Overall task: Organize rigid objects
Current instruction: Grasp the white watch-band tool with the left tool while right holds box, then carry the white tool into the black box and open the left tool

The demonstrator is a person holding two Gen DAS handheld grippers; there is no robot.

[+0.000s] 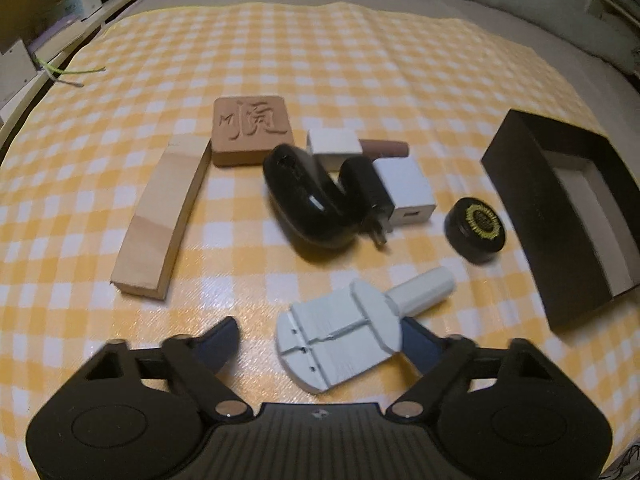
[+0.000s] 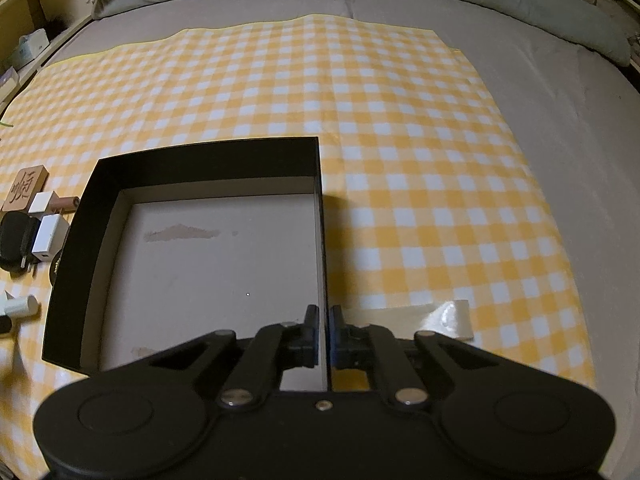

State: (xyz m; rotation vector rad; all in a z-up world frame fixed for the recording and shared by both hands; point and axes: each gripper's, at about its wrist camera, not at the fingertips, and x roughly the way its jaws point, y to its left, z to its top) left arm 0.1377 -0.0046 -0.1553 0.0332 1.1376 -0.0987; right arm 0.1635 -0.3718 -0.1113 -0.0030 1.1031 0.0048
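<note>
My left gripper [image 1: 320,340] is open, its fingers on either side of a pale grey plastic tool [image 1: 344,340] lying on the checked cloth. Beyond it lie a wooden block [image 1: 160,220], a brown carved tile [image 1: 252,130], a black curved case [image 1: 316,200], white adapters [image 1: 408,192], a brown cylinder [image 1: 386,148] and a black round tin [image 1: 476,228]. The black box [image 1: 560,216] stands at the right. My right gripper [image 2: 325,332] is shut on the right wall of the black box [image 2: 322,240], whose pale inside is empty.
The yellow checked cloth [image 2: 400,160] lies on a grey bed [image 2: 560,100]. A strip of clear tape [image 2: 440,316] holds the cloth near the right gripper. Shelves with small boxes [image 1: 76,4] stand at the far left. Pillows lie at the back.
</note>
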